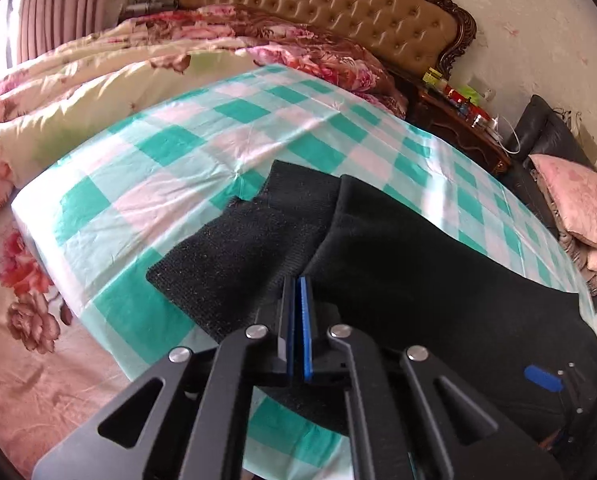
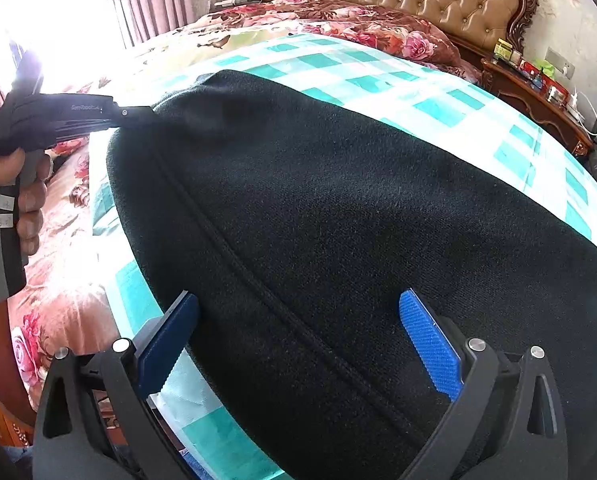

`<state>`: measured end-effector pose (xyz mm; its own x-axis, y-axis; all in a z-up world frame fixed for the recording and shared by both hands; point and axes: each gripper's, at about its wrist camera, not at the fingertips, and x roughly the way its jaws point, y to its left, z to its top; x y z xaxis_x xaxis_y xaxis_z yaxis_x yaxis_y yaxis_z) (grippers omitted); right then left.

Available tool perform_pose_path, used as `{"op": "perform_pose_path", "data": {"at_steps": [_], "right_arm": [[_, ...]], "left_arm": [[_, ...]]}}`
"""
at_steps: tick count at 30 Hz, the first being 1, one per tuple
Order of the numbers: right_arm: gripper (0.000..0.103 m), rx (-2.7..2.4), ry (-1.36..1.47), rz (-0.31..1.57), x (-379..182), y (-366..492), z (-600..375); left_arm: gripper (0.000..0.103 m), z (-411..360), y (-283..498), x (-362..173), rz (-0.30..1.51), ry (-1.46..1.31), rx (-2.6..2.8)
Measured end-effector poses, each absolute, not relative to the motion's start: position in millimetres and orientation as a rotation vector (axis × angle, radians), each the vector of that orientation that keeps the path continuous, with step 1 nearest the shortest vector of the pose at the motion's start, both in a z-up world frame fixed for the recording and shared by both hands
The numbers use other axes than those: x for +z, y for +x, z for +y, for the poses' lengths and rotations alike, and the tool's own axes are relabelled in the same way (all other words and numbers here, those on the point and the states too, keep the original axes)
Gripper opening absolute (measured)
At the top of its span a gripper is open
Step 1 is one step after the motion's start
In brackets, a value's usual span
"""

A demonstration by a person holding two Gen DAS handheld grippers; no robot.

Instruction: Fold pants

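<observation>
Black knit pants (image 2: 318, 220) are spread on the checked sheet (image 1: 178, 152) of the bed. The left tongs (image 1: 297, 284), at six o'clock, are pressed together on a fold; the right tongs (image 2: 298, 320) are held apart. A thin pinch could let the layer slip and bunch.

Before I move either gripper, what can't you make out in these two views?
- Left gripper: pads look shut, but whether they pinch the pants is unclear; black on black, left wrist view.
- Waistband end: cut off by the bottom and right edges, both views.
- Pants under the open right gripper: contact with the cloth unclear.
- Window side: washed out by glare, right wrist view.
</observation>
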<state>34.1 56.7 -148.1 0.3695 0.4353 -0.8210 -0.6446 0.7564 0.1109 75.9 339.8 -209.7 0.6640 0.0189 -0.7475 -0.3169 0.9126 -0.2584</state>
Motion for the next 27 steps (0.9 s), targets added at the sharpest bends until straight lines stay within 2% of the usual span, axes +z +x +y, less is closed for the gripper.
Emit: {"op": "perform_pose_path", "data": {"at_steps": [4,7,11,14,15,17,20,22,27], "right_arm": [[0.097,0.675,-0.128,0.937,-118,34,12],[0.097,0.584,-0.056,0.83,-87,28,-58],[0.097,0.267,0.056,0.758,-70,30,-202],[0.097,-0.008,0.217,0.818,-80,37,-325],[0.096,-0.069,0.204,0.849,-85,40,-347],[0.088,-0.271,0.128,0.879,-99,45,-395],[0.086,-0.452,0.157,0.956,-122,44,-450],[0.086,-0.483,0.158,0.978,-133,41,-462],[0.088,-0.464,0.155,0.943,-148,34,-462]], "left_arm": [[0.014,324,74,-211,0.818,-0.293,0.209],[0.014,320,72,-214,0.798,-0.259,0.22],[0.014,316,72,-217,0.783,-0.226,0.244],[0.015,316,76,-215,0.802,-0.227,0.259],[0.015,314,78,-211,0.819,-0.225,0.271],[0.018,304,80,-200,0.829,-0.226,0.266],[0.023,273,78,-185,0.796,-0.189,0.158],[0.031,253,78,-181,0.781,-0.155,0.1],[0.032,242,98,-202,0.867,-0.156,0.095]]}}
